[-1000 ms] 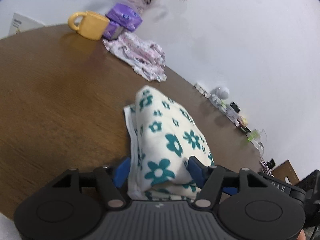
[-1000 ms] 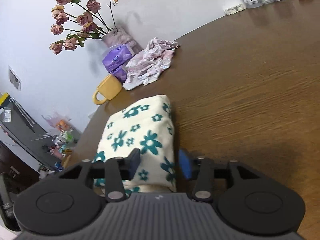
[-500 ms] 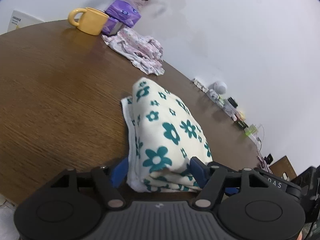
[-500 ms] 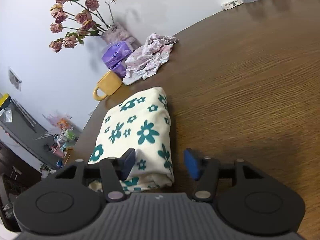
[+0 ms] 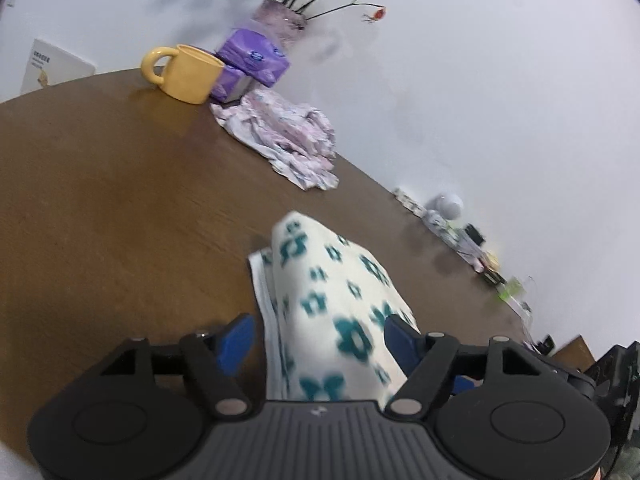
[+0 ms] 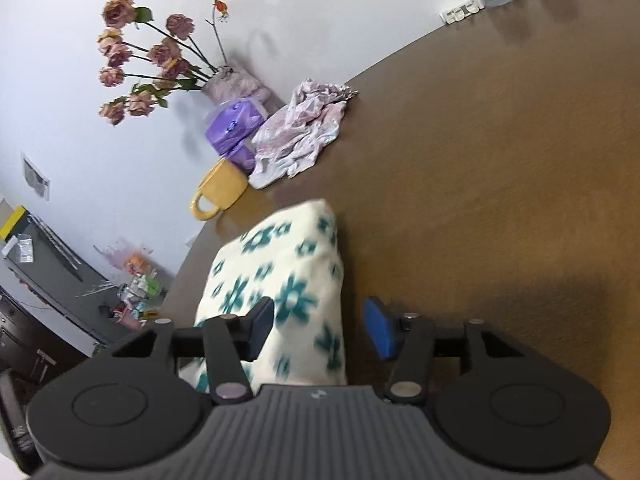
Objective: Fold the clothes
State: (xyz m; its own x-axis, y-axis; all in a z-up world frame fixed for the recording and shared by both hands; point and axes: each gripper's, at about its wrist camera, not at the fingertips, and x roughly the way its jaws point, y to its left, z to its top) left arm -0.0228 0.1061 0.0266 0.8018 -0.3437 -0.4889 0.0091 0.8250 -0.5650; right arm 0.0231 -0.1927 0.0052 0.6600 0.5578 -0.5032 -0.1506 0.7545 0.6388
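Note:
A folded cream cloth with teal flowers (image 5: pixel 332 300) lies on the brown wooden table (image 5: pixel 100 208). My left gripper (image 5: pixel 318 342) is open and straddles the cloth's near end. Its left blue pad stands clear of the cloth and its right pad is against the fold. In the right wrist view the same cloth (image 6: pixel 280 264) sits between the fingers of my open right gripper (image 6: pixel 320 332). There the left finger overlaps the cloth's top and the blue right pad is apart from it, over bare table. A crumpled pink-and-white garment (image 5: pixel 284 136) lies farther back.
A yellow mug (image 5: pixel 188 74), purple tissue packs (image 5: pixel 252 64) and a vase of roses (image 6: pixel 228 84) stand at the table's back edge by the white wall. Small items (image 5: pixel 452 220) line the far right edge. Bare wood (image 6: pixel 500 180) lies to the right of the cloth.
Both grippers' fingers have spread wider around the folded cloth, the right one most clearly, letting go of its near end. The cloth stays flat on the table.

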